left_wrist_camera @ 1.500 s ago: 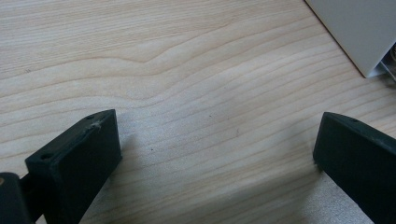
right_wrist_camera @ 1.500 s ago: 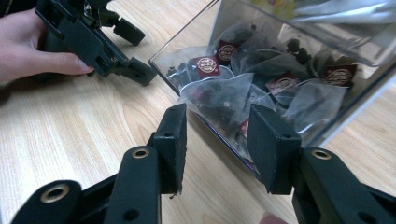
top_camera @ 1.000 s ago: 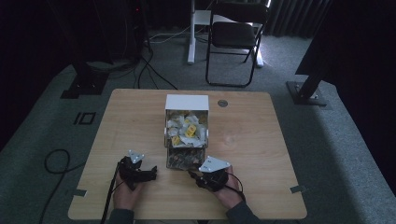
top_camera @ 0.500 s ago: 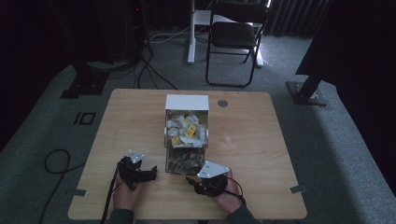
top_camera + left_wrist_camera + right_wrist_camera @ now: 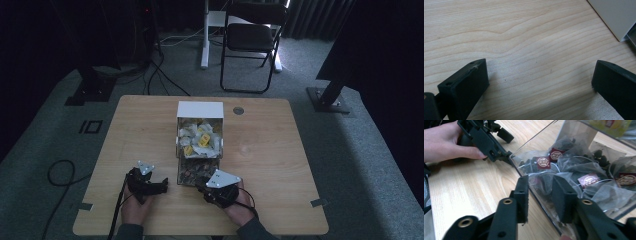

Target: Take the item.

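The right tool (image 5: 537, 195) has just been closing its jaws; one jaw stands inside the clear box (image 5: 574, 157), the other outside, straddling the box's near wall, with a mesh tea bag (image 5: 544, 177) by the inner jaw. Whether it grips anything I cannot tell. The left tool (image 5: 536, 82), released and wide, rests on the tabletop (image 5: 524, 37) just left of the box.
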